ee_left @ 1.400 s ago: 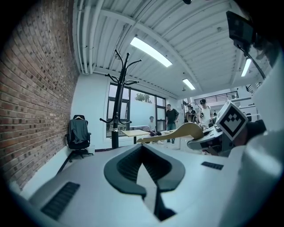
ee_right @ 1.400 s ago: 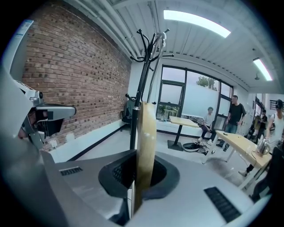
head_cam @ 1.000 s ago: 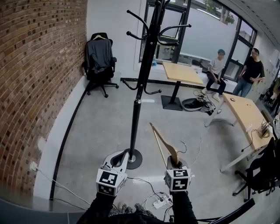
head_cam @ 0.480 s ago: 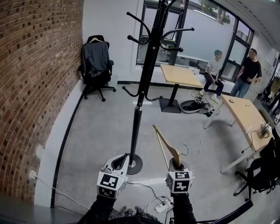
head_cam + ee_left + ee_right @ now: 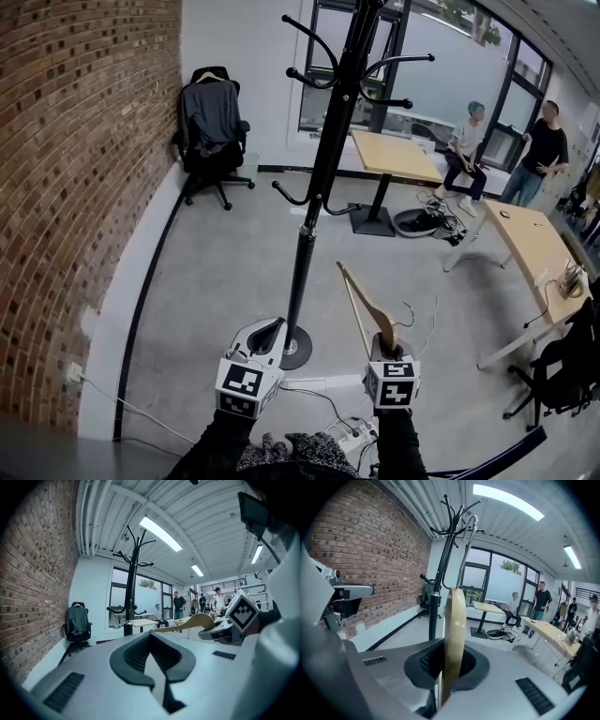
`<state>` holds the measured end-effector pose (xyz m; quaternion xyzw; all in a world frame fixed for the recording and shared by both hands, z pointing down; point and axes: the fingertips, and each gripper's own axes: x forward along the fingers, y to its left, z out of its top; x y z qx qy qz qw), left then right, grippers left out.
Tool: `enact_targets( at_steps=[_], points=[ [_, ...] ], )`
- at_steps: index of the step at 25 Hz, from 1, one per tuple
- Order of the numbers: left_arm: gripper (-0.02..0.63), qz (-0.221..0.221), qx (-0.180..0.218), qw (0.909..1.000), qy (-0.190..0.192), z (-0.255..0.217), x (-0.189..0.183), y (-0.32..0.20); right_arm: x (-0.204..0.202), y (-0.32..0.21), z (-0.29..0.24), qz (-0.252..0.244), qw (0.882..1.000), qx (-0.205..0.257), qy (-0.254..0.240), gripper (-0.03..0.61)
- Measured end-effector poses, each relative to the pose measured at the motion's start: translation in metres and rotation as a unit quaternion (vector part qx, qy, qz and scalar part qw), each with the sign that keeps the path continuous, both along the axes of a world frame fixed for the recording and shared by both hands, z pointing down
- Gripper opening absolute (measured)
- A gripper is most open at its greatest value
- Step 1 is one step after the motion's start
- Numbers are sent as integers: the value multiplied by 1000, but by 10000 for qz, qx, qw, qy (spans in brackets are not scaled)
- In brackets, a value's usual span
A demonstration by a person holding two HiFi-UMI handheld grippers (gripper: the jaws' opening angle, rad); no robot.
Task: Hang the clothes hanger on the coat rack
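The black coat rack stands on a round base ahead of me, its curved hooks high above. The rack rises just left of the hanger in the right gripper view. My right gripper is shut on the base of a wooden clothes hanger, which stands edge-on and upright between the pads. The hanger has a metal hook that points up towards the rack's top. My left gripper is shut and holds nothing, close to the rack's base. From the left gripper, the hanger shows to the right.
A brick wall runs along the left. An office chair with a jacket stands at the back. Wooden tables and two people are at the right. A power strip and cables lie near my feet.
Both grippers have moved a little forward, closer to the coat rack. The hanger stays in the right gripper's grip, and the left stays shut.
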<state>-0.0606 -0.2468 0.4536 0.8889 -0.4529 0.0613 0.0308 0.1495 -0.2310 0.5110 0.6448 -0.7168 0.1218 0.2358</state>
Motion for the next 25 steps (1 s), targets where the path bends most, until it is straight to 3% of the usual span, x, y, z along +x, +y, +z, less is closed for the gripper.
enact_targets(
  at_steps=[25],
  points=[
    [8, -438, 32, 9990, -89, -6, 9, -101, -17, -136, -3, -766, 9971, -24, 30, 9]
  ],
)
